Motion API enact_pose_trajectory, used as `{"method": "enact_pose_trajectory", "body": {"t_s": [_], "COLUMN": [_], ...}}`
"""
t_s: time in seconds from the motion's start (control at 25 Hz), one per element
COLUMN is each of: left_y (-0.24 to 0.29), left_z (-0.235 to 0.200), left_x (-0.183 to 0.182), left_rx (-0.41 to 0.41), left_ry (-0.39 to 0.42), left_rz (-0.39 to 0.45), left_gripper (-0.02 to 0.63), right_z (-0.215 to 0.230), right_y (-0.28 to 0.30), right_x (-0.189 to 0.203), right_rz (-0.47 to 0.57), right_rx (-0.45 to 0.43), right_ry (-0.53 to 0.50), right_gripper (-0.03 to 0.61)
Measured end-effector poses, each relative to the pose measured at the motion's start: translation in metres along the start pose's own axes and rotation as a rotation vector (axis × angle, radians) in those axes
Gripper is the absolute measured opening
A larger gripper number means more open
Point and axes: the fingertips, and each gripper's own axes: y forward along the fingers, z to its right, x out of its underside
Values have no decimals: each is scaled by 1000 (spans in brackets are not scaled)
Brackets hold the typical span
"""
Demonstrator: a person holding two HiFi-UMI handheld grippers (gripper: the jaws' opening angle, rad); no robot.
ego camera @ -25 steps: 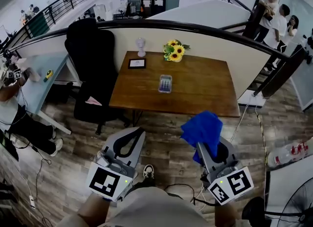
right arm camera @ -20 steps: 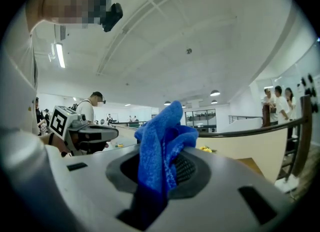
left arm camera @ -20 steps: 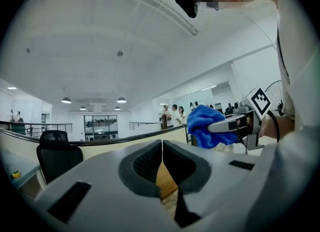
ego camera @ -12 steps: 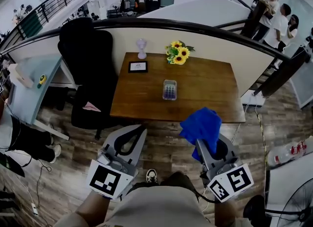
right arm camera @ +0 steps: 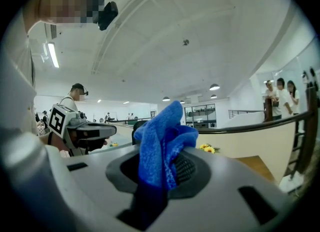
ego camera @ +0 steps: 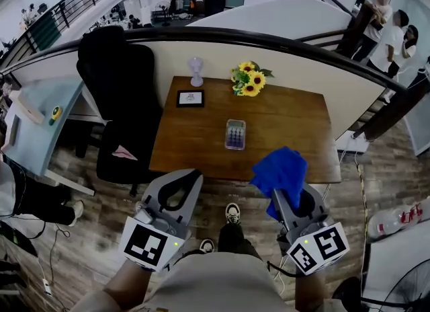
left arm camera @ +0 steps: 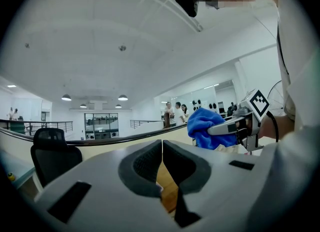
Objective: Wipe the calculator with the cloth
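A small pale calculator (ego camera: 234, 134) with dark keys is seen lying flat at the middle of the wooden table (ego camera: 295, 129), centre frame. The blue cloth (ego camera: 281, 173) is clamped, bunched, in the right gripper (ego camera: 280, 195). The left gripper (ego camera: 180, 183) is closed on nothing. The table is shown slightly lower in frame than before. Bare wood is left all round the calculator, which is well apart from every edge.

Near edge: bare wood runs along the table (ego camera: 295, 139) front, so you can come in straight.
Around calculator (ego camera: 234, 134): open tabletop on every side.
Back edge: frame (ego camera: 190, 98), sunflowers (ego camera: 248, 79) and the partition wall (ego camera: 322, 79) close off your reach.
Left side: black chair (ego camera: 121, 102) stands just beside the table.
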Motion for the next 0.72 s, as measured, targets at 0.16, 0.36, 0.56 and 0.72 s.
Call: {"method": "enact_pose_trajectory", "body": {"t_s": [0.16,0.36,0.56,0.72], "left_y": [39,95,150,183], "left_z": [-15,-34,-49,-67], "left_x": [4,3,4,5], "left_rx": [-10,-34,-81,-148], "left_ry": [10,17,19,39], "left_rz": [-15,-28,-53,-73], "left_gripper": [11,11,11,11], "right_z": [29,72,115,149], "right_y": [34,77,119,145], "right_x": [-3,-8,-12,-13], "right_rz": [8,-12,-25,-35], "right_rx": [-19,-65,-130,-169], "right_ry": [7,6,9,4], "right_gripper": [100,100,100,100]}}
